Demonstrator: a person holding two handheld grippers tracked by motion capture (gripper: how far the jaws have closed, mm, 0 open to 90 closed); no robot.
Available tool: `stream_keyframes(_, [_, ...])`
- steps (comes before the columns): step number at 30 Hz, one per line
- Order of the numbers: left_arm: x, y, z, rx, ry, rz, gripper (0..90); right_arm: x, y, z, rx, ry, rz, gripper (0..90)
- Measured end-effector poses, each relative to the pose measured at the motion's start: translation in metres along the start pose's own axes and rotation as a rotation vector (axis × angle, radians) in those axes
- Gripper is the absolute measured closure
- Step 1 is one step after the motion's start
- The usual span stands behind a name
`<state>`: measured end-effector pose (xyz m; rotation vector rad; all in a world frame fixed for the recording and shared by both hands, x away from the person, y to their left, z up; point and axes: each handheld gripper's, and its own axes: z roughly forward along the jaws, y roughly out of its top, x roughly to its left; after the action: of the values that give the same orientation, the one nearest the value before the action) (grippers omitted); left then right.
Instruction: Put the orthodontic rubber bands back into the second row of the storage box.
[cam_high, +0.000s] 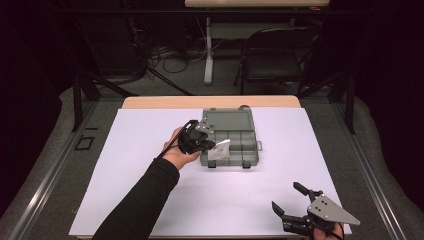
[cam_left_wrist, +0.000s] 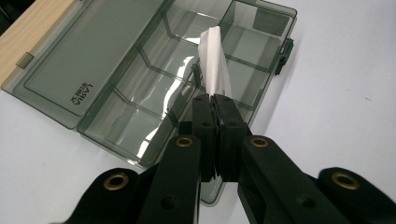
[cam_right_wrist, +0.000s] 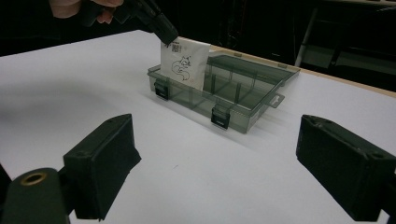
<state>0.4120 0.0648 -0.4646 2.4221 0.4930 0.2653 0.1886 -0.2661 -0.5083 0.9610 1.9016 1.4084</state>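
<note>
Above the open box, a white card is clamped between the closed jaws of the left gripper and held upright over a front compartment. Near the table's front right corner, the right gripper is held with its jaws spread wide, nothing between them.

Card: small, white, printed with a line-drawn fox, held upright by one corner above the box.
Box: smoky clear plastic, compartmented, lid open flat, on white table.
</note>
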Motion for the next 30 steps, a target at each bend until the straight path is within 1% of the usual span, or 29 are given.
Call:
stream_keyframes(5, [0.001, -0.004, 0.004, 0.009, -0.007, -0.009, 88.4, -0.001, 0.0, 0.0, -0.003, -0.002, -0.004, 11.5])
stream_keyframes(11, [0.005, -0.011, 0.007, 0.016, -0.013, -0.03, 88.3, 0.0, 0.0, 0.0, 0.002, 0.0, -0.005, 11.5])
stream_keyframes(18, [0.008, -0.012, 0.009, 0.023, 0.002, -0.031, 87.8, 0.0, 0.0, 0.0, 0.001, -0.001, -0.005, 11.5])
stream_keyframes(19, [0.007, -0.012, 0.01, 0.023, 0.012, -0.033, 87.6, 0.0, 0.0, 0.0, 0.001, 0.0, -0.005, 11.5])
stream_keyframes(21, [0.008, -0.012, 0.01, 0.024, 0.017, -0.032, 87.2, 0.0, 0.0, 0.0, 0.0, 0.0, -0.004, 11.5])
stream_keyframes(30, [0.01, -0.013, 0.011, 0.026, 0.039, -0.037, 83.5, 0.0, 0.0, 0.0, 0.0, 0.0, -0.005, 11.5])
